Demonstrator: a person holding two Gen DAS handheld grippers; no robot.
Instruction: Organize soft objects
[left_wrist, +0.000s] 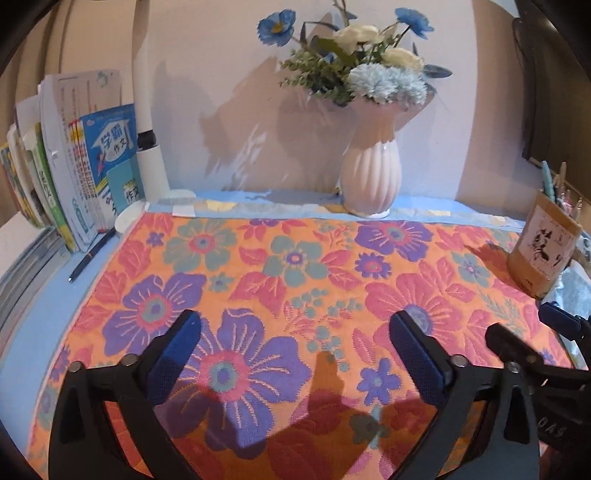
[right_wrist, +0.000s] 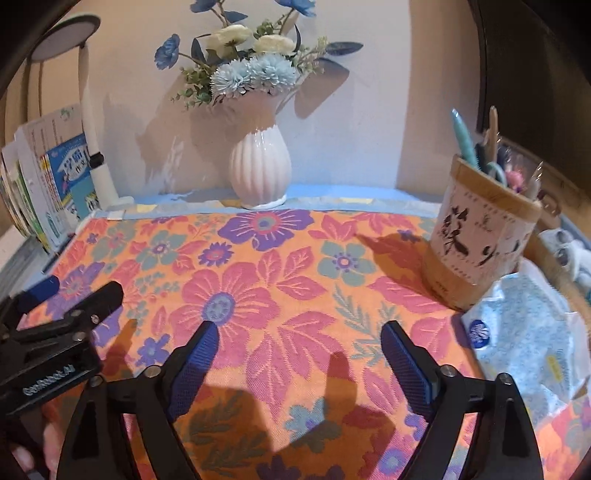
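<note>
An orange floral towel (left_wrist: 295, 266) lies spread flat over the desk; it also shows in the right wrist view (right_wrist: 280, 280). My left gripper (left_wrist: 295, 325) hovers just above its near part, open and empty. My right gripper (right_wrist: 299, 332) hovers over the towel's right half, open and empty. The right gripper shows at the right edge of the left wrist view (left_wrist: 535, 332), and the left gripper shows at the left edge of the right wrist view (right_wrist: 66, 295). A soft blue-patterned tissue pack (right_wrist: 528, 339) lies at the towel's right edge.
A white ribbed vase (left_wrist: 371, 181) with flowers stands at the back by the wall. A pen holder (right_wrist: 480, 236) stands at the right on the towel. Upright books (left_wrist: 74, 170), a lamp base (left_wrist: 151, 173) and a pen (left_wrist: 90, 254) are at the left.
</note>
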